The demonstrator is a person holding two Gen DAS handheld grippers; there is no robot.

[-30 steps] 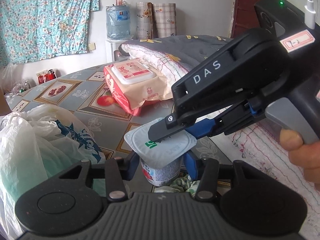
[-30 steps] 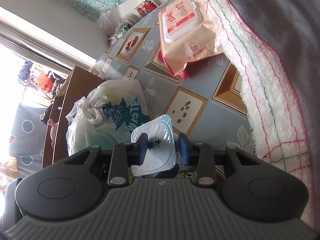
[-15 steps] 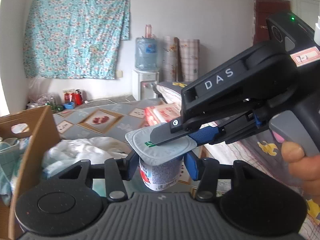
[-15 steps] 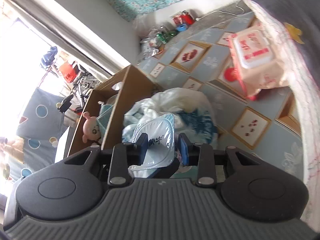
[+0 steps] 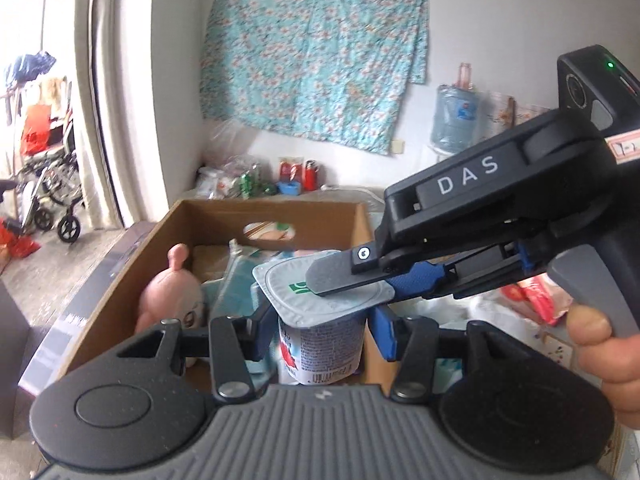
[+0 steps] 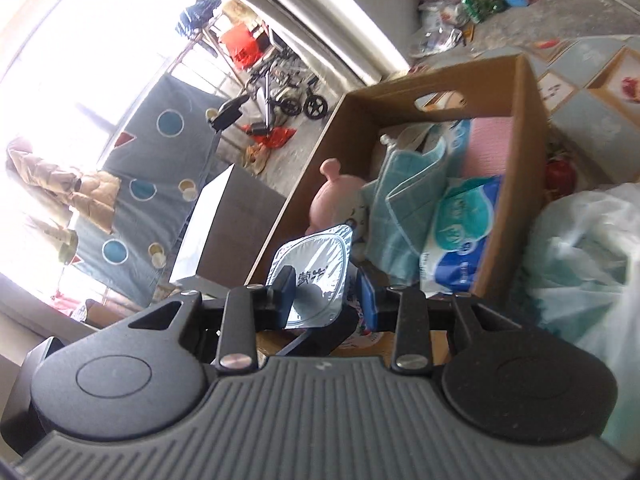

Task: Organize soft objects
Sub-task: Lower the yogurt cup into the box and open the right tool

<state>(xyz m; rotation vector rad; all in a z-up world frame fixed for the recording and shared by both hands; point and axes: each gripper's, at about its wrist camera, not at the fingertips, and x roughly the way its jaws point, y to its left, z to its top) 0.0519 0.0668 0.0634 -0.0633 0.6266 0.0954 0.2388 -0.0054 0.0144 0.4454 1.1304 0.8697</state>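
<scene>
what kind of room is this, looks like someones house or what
Most likely a lived-in room of a home, not a lab. A floral cloth hangs on the wall beside a water dispenser bottle, a wheelchair stands by the bright doorway, and a cardboard box holds household soft goods.

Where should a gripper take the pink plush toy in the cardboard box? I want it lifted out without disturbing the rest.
Probably by the ear-like knob on top of the pink plush toy, coming straight down from above. The knob sticks up free, while the cardboard box wall closes one side and the teal cloth crowds the other, so a sideways approach looks blocked.
</scene>
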